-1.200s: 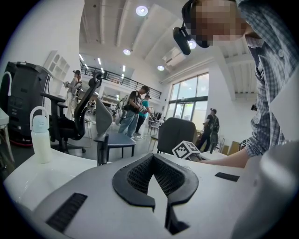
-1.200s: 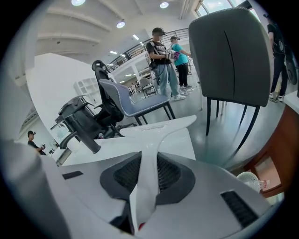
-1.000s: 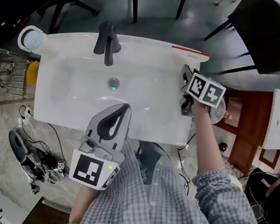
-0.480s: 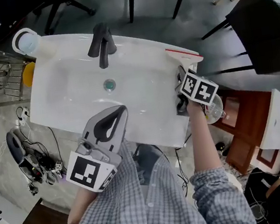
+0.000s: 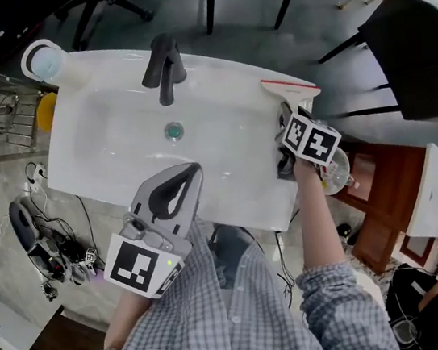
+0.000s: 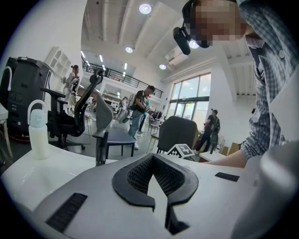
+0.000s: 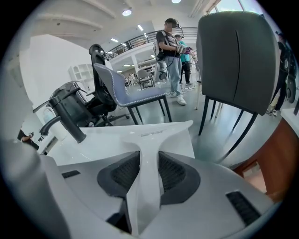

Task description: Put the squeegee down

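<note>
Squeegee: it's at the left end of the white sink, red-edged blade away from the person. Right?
No. The squeegee is at the sink's right end, as the head view shows; its red-edged blade does point away from the person.

Both grippers held forward, forearms outstretched.
Left gripper (image 5: 188, 173) near level, jaws together, empty; right gripper (image 5: 284, 124) pitched down, jaws just opening, loose around squeegee (image 7: 150, 140) handle.
</note>
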